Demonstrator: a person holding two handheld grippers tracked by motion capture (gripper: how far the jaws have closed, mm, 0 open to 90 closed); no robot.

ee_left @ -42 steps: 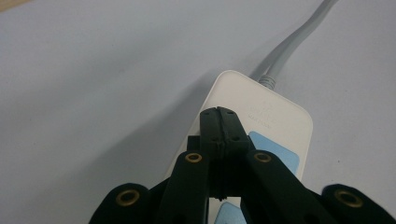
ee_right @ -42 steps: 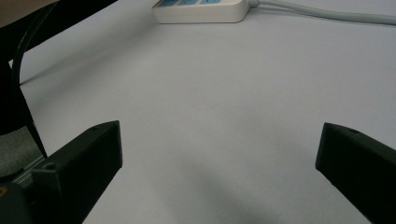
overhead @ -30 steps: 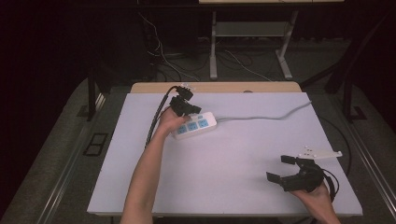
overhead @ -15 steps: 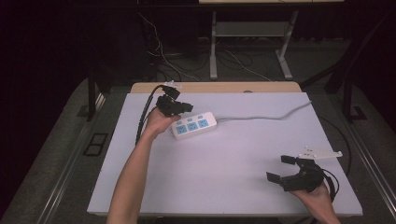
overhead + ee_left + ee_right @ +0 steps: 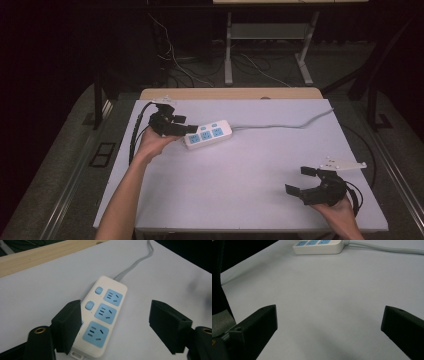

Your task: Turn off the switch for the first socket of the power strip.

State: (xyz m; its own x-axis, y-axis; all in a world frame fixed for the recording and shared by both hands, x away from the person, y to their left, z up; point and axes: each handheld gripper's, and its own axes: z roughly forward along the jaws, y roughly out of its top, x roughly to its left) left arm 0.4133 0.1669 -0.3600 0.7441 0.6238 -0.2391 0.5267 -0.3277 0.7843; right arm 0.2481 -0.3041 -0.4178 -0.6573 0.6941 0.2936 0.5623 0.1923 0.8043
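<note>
One power strip (image 5: 208, 134) is recorded on the table (image 5: 240, 200), lying in its far left part; it is white, with three blue sockets in a row and two blue buttons beside them that can be counted in the left gripper view. One grey cord (image 5: 280, 125) is seen running from its far end toward the table's right edge. Two grippers are counted. The left gripper (image 5: 186, 131) is held just at the strip's near-left end, its jaws spread wide and gripping nothing; one jaw is seen over the strip's edge, though contact cannot be determined. The right gripper (image 5: 301, 181) is held near the table's front right corner, well apart from the strip, jaws likewise released and empty. The surface is pale and plain, with a wooden strip (image 5: 230, 93) along its far edge. Beyond it, a dark room with loose floor cables (image 5: 175, 62) and a metal stand (image 5: 267, 35) is noted.
</note>
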